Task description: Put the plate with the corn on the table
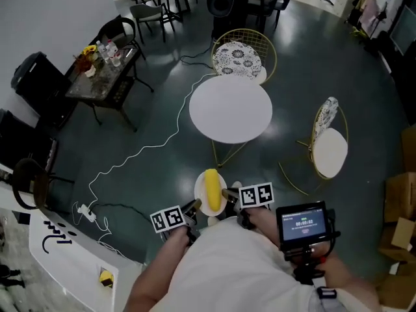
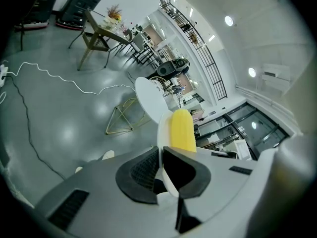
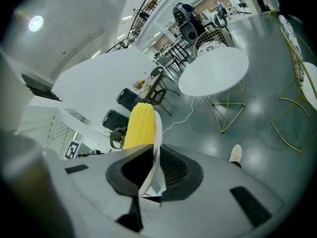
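Short of the round worktop, above the floor, left gripper and right gripper each clamp opposite rims of the plate, presumably to keep the corn level for carrying.

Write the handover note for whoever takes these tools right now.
Left tool: shut on one rim of the white round plate.
Right tool: shut on the opposite rim.
The yellow corn cob lies on the plate, which is held in the air close to the body, above the dark floor.
The round white table stands ahead with its top bare.
Done: plate picked up with both tools.
Left: carry it forward, set it on the table, open both tools.
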`<state>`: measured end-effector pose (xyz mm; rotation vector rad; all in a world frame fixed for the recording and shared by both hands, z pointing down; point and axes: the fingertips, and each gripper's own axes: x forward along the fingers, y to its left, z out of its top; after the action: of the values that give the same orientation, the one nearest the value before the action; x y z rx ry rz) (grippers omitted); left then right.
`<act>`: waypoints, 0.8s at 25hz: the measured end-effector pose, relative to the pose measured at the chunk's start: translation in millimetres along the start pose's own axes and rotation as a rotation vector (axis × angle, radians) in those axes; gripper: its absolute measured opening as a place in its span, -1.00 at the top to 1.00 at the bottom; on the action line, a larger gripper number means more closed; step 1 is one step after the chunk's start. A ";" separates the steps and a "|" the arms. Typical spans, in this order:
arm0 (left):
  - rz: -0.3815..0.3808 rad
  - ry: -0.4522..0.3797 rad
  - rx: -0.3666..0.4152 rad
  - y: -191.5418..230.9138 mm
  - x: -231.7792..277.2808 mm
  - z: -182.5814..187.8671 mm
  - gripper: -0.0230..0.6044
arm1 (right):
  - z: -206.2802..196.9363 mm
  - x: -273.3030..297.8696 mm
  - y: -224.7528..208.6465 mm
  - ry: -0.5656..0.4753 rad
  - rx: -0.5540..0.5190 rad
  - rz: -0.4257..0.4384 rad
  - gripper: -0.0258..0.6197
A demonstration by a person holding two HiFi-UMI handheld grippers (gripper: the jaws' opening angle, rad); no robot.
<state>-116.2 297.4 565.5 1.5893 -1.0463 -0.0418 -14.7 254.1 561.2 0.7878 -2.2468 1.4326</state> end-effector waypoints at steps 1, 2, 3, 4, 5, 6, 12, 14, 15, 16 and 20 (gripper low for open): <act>0.000 -0.006 0.002 0.0 -0.3 3.7 0.81 | 3.0 1.9 1.8 0.001 -0.006 0.002 0.78; -0.001 -0.008 0.003 -0.3 -1.0 5.7 0.81 | 4.4 2.7 3.8 0.004 -0.010 0.003 0.78; -0.002 -0.006 0.003 -1.2 -1.9 5.9 0.81 | 4.4 2.2 5.6 0.007 -0.010 0.002 0.78; -0.004 -0.004 0.002 -2.6 -2.5 5.0 0.81 | 3.8 0.8 6.8 0.009 -0.008 -0.001 0.78; -0.005 -0.001 0.001 -3.9 -2.9 3.7 0.81 | 2.8 -0.9 7.4 0.012 -0.006 -0.005 0.78; -0.006 0.001 0.000 -4.7 -3.3 2.4 0.81 | 1.8 -2.0 7.5 0.014 -0.004 -0.009 0.78; 0.001 0.002 -0.006 1.5 -3.7 5.8 0.81 | 2.1 5.5 8.6 0.022 -0.003 -0.011 0.78; 0.005 0.004 -0.007 2.4 -2.8 7.2 0.81 | 3.1 6.7 8.3 0.024 -0.001 -0.009 0.78; 0.006 0.006 -0.008 3.2 -2.1 9.1 0.81 | 4.5 8.2 8.0 0.026 0.000 -0.009 0.78; 0.007 0.009 -0.009 4.1 -1.4 11.5 0.81 | 6.2 9.9 7.9 0.029 0.002 -0.010 0.78; 0.012 0.016 -0.013 4.0 1.5 16.8 0.81 | 11.6 12.2 6.9 0.037 0.011 -0.011 0.78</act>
<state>-126.8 283.8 564.0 1.5687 -1.0413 -0.0275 -28.6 242.7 558.4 0.7698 -2.2056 1.4439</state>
